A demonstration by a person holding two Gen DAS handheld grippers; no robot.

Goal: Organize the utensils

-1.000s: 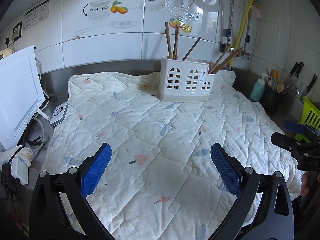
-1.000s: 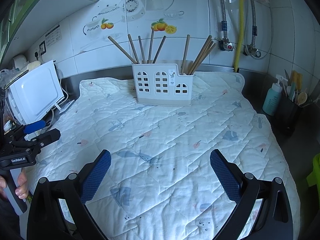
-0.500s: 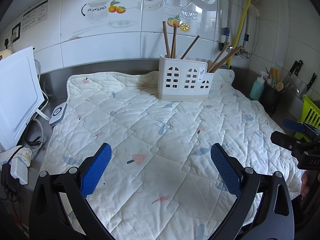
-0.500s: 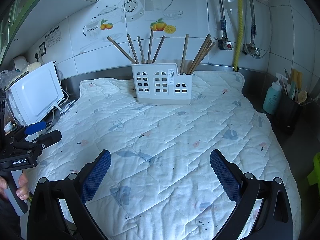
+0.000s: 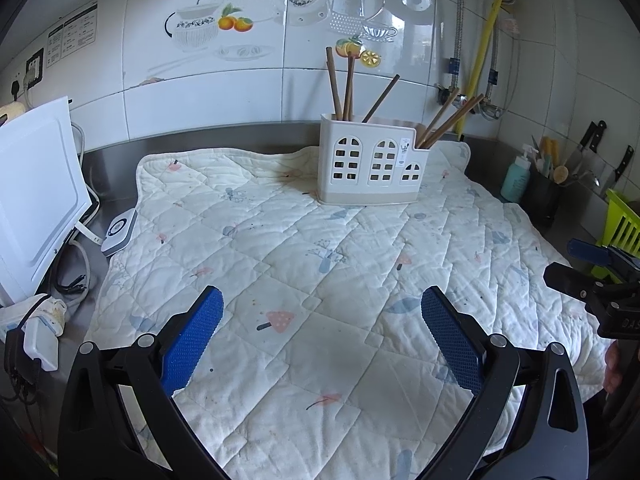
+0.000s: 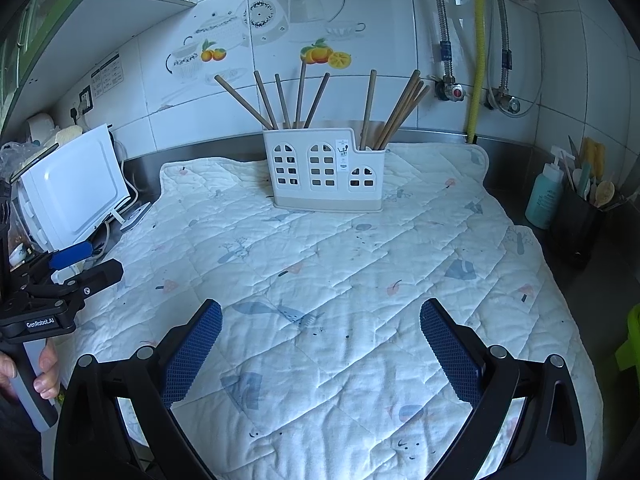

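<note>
A white utensil holder (image 5: 372,162) with window cut-outs stands upright at the back of a quilted mat (image 5: 320,264); it also shows in the right wrist view (image 6: 326,174). Several brown chopsticks (image 6: 298,98) stand in its taller left compartment and several more (image 6: 400,110) lean in the lower right one. My left gripper (image 5: 320,322) is open and empty, low over the mat's near part. My right gripper (image 6: 320,322) is open and empty too, beside it to the right; it shows at the right edge of the left wrist view (image 5: 592,276).
A white appliance (image 5: 36,200) with cables and a small grey device (image 5: 120,232) sit left of the mat. A black utensil pot (image 6: 580,216), a teal bottle (image 6: 544,196) and a green rack (image 5: 622,224) stand at the right. Tiled wall and pipes behind.
Both grippers stay open and empty. The left wrist view has shifted slightly, with the holder a little lower and more central; the right view is nearly unchanged.
</note>
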